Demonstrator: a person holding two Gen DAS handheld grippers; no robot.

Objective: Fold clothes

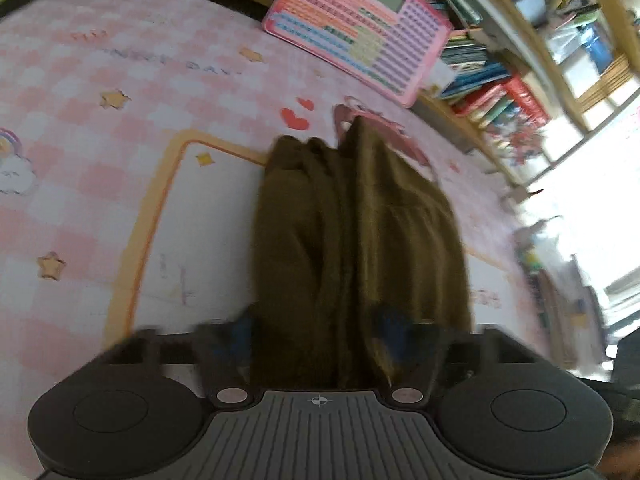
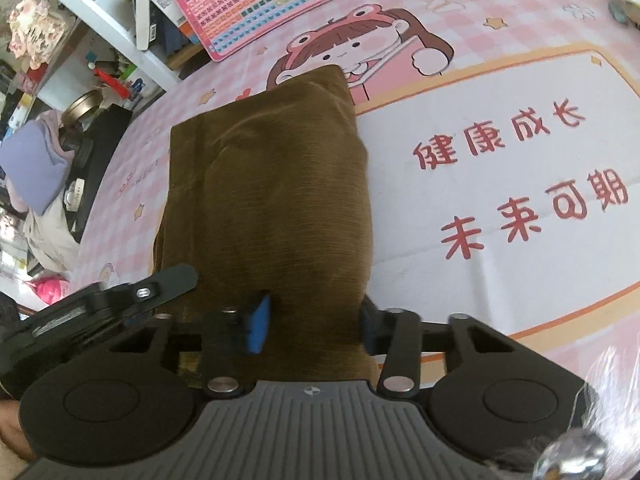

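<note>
Both hand-held grippers, left (image 1: 320, 344) and right (image 2: 316, 320), pinch the near edge of soft, limp brown corduroy trousers (image 2: 272, 184); bunched folds give the firmest hold.

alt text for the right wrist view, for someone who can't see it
The right gripper closes its blue-padded fingers on the near end of a folded brown garment, which lies on a pink checked cartoon mat. A pink keyboard toy leans beyond it.

Daylight blows out the right edge of the left wrist view — motion-blurred throughout; the right wrist view is sharper, edges bowed by fisheye.
</note>
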